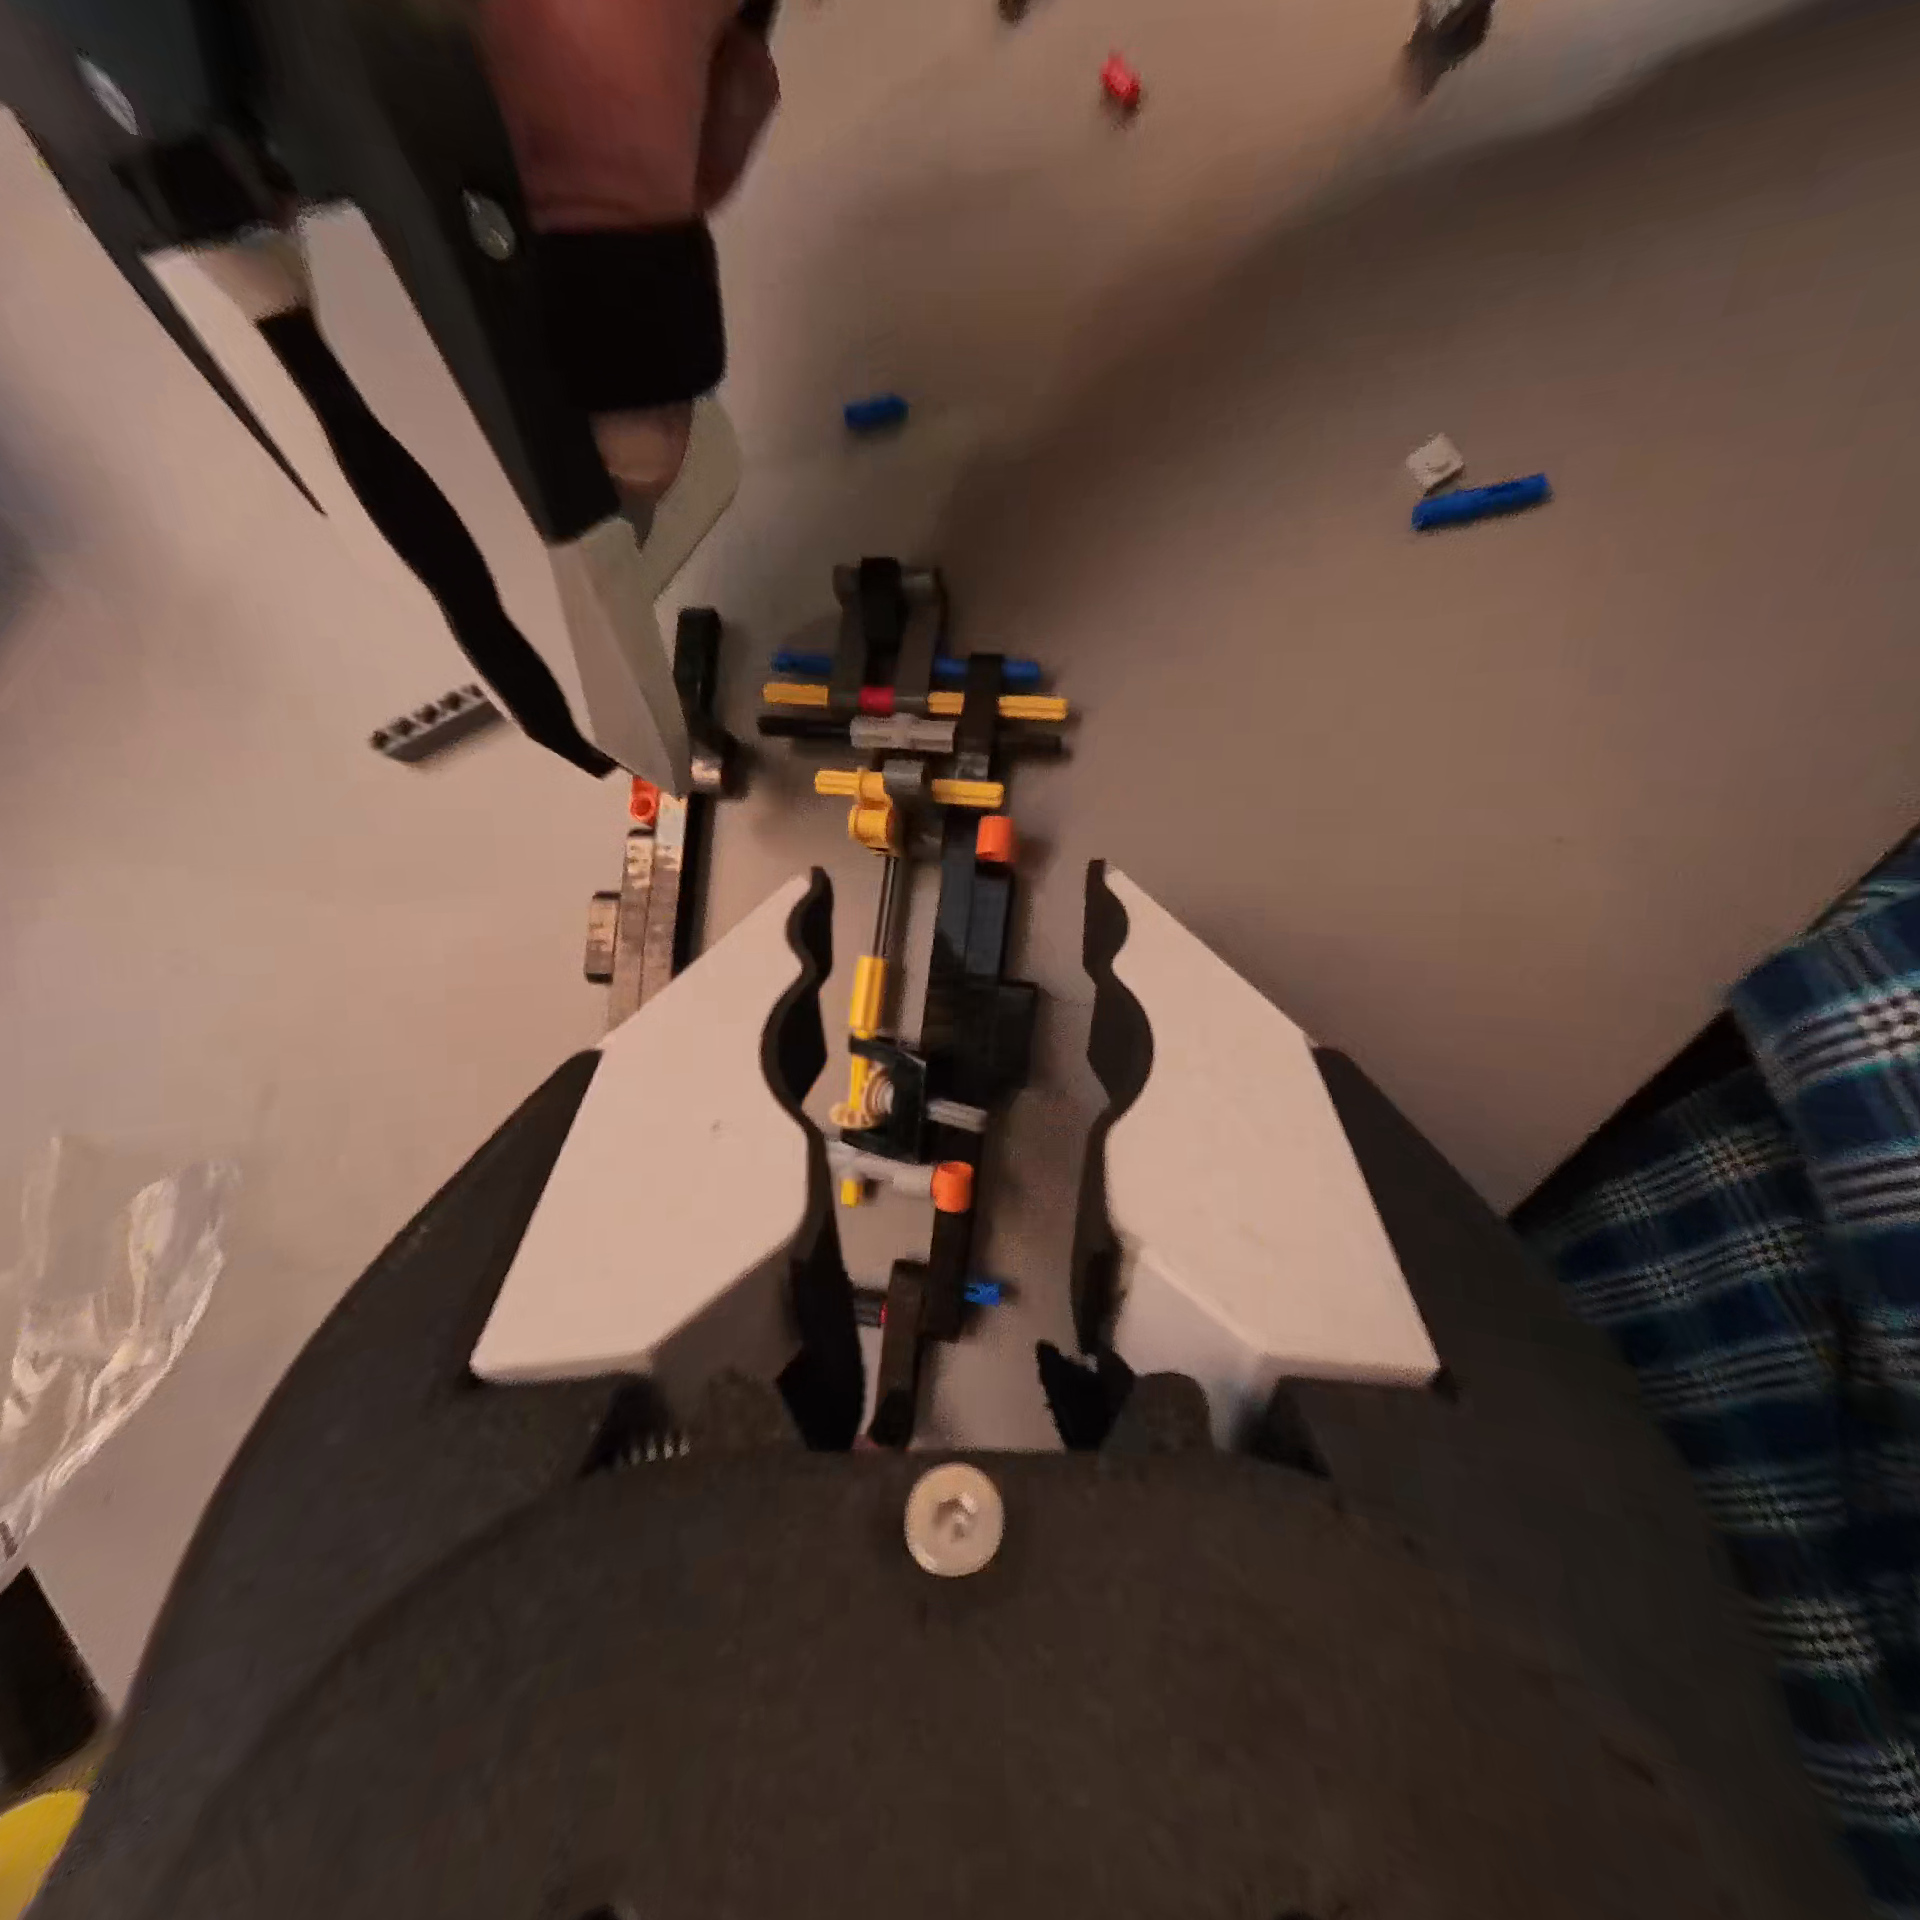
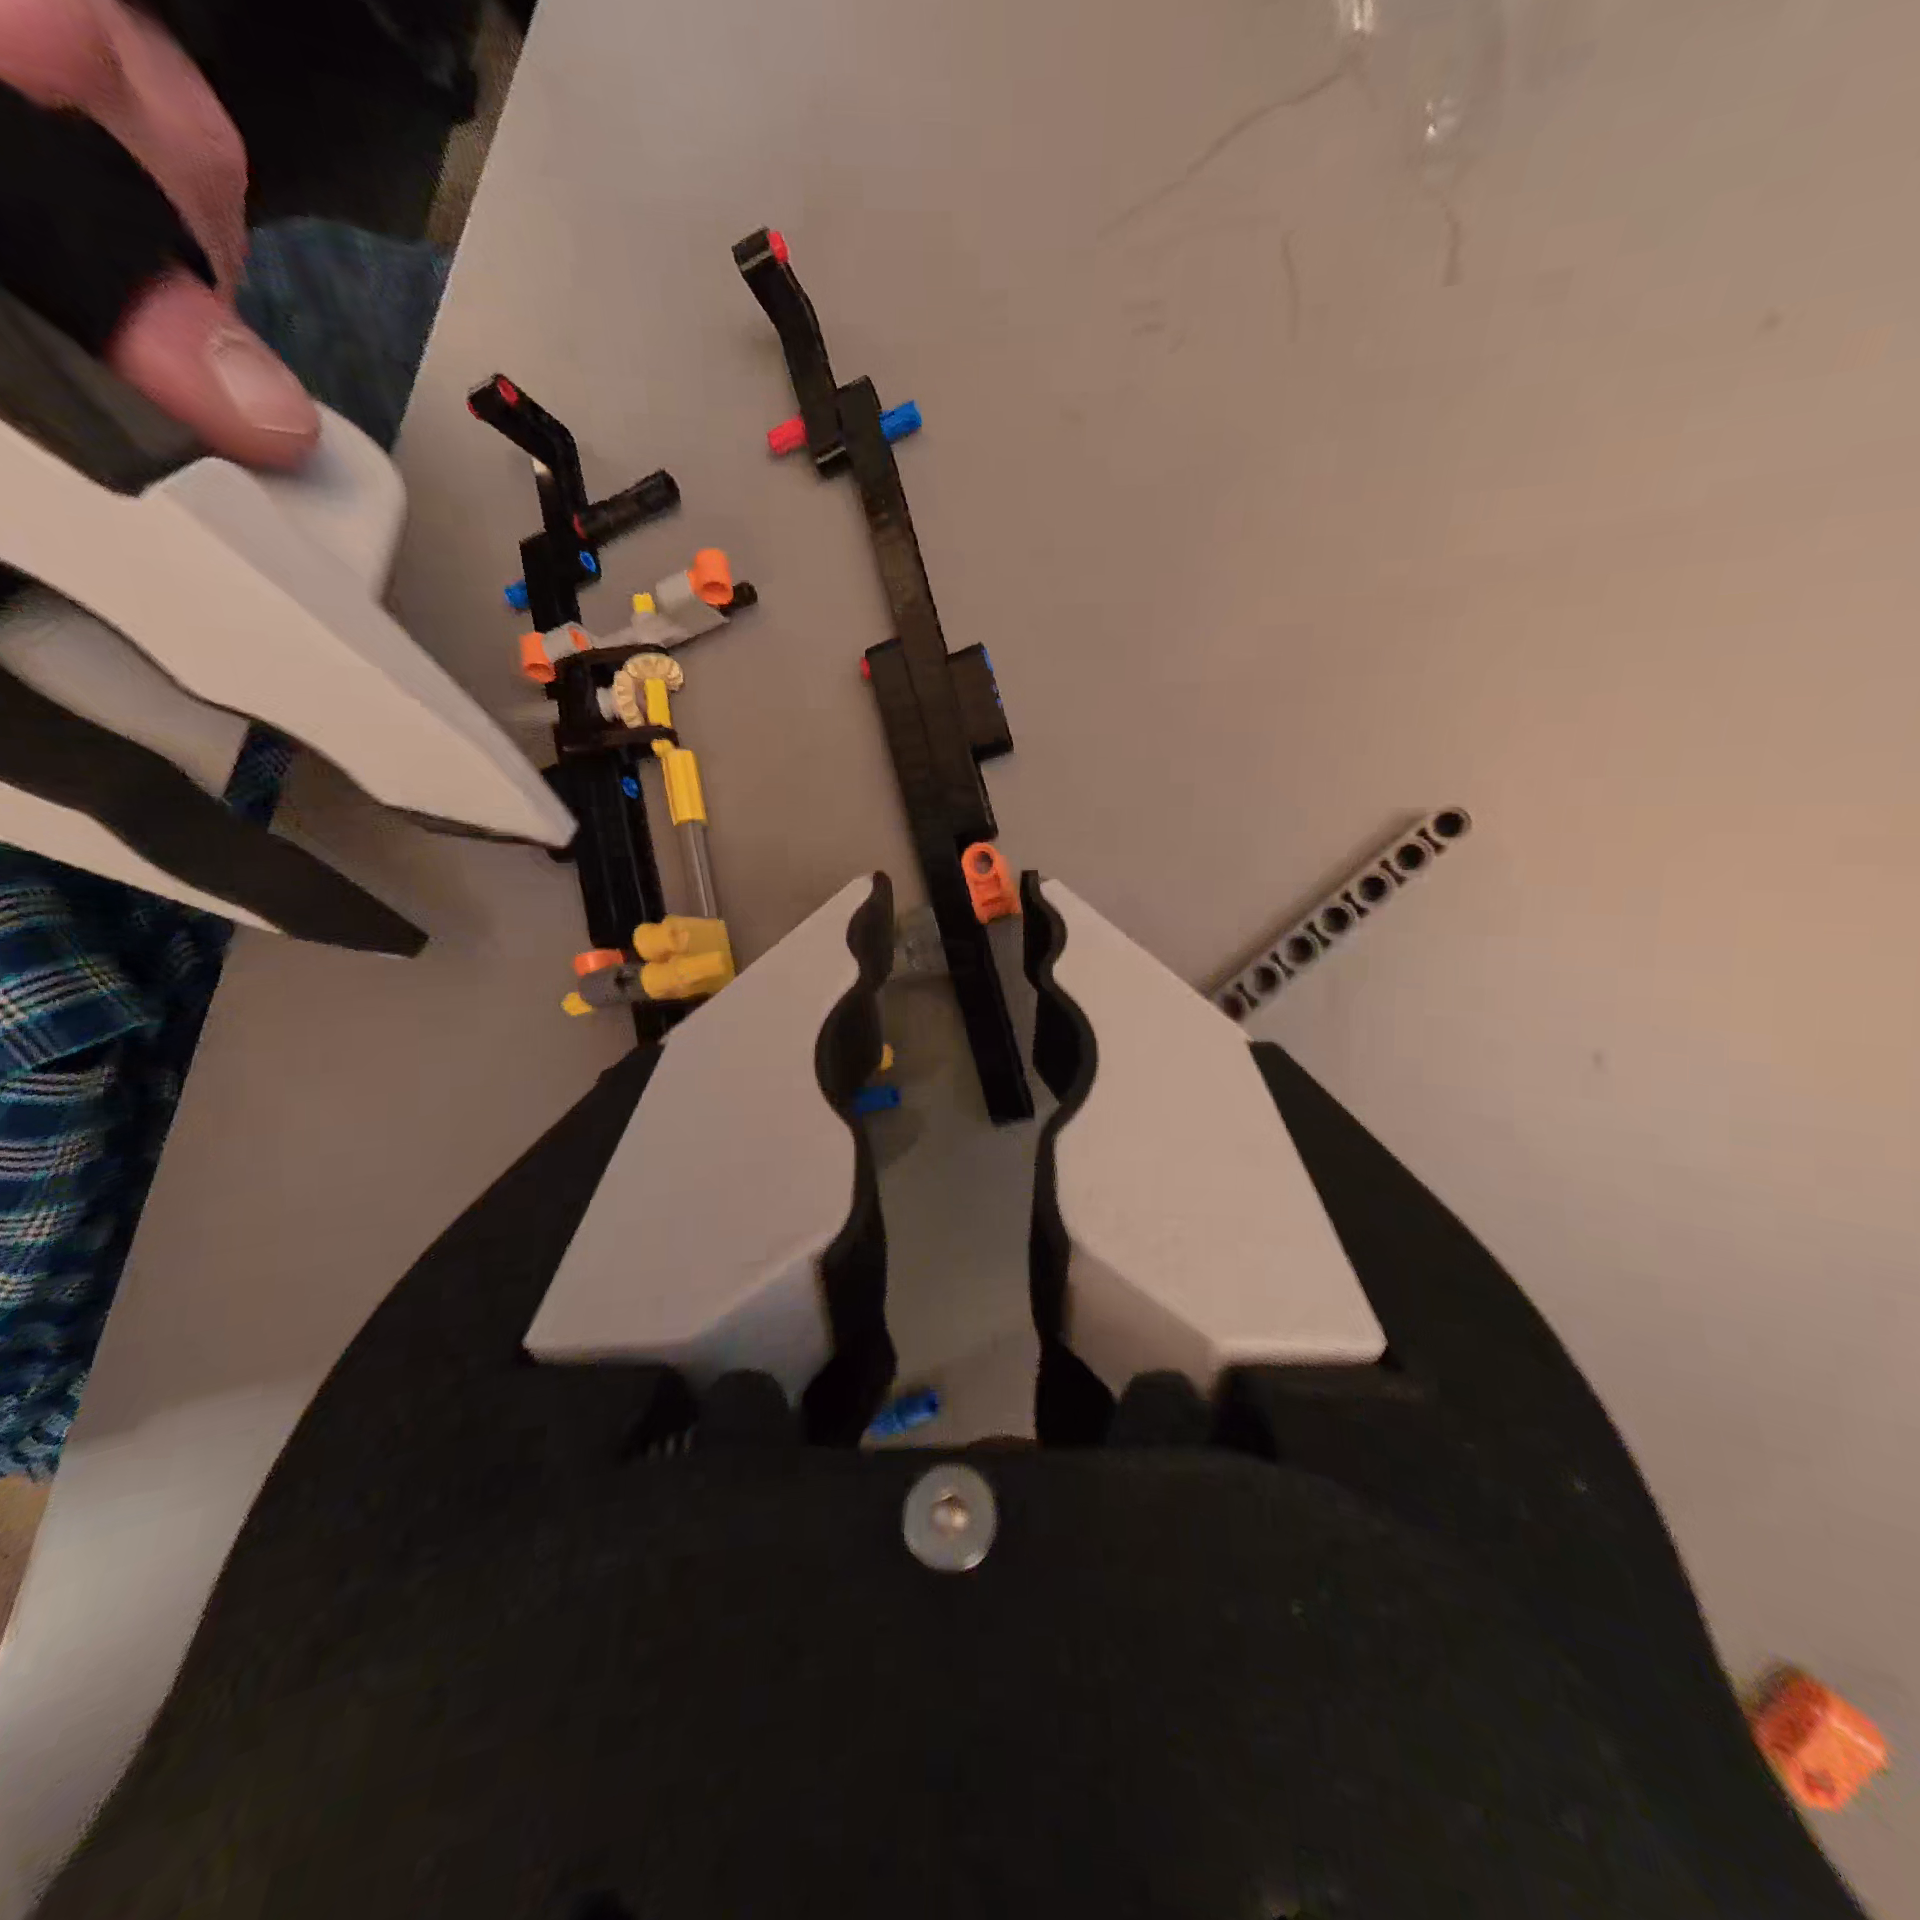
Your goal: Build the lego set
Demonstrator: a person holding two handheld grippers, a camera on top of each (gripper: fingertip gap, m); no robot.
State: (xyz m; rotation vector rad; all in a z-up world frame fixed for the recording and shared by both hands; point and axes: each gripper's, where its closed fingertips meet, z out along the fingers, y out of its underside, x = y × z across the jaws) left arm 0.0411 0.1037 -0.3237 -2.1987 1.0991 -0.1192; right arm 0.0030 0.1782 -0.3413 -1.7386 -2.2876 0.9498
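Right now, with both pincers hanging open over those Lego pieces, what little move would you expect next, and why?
Probably the right gripper closes on the long black beam assembly: its open fingers already straddle that beam's near end, while the left gripper hovers open over the yellow-and-black assembly.

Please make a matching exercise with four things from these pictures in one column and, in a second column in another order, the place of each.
Things:
1. right tool
2. left tool
3. long grey beam with holes
4. loose orange piece

Places:
A. on the table, by itself, at the lower right edge of the right wrist view
B. open, over the assembly with the yellow parts
C. open, over the long black beam assembly
D. flat on the table, right of the right tool

Pairs: 1-C, 2-B, 3-D, 4-A
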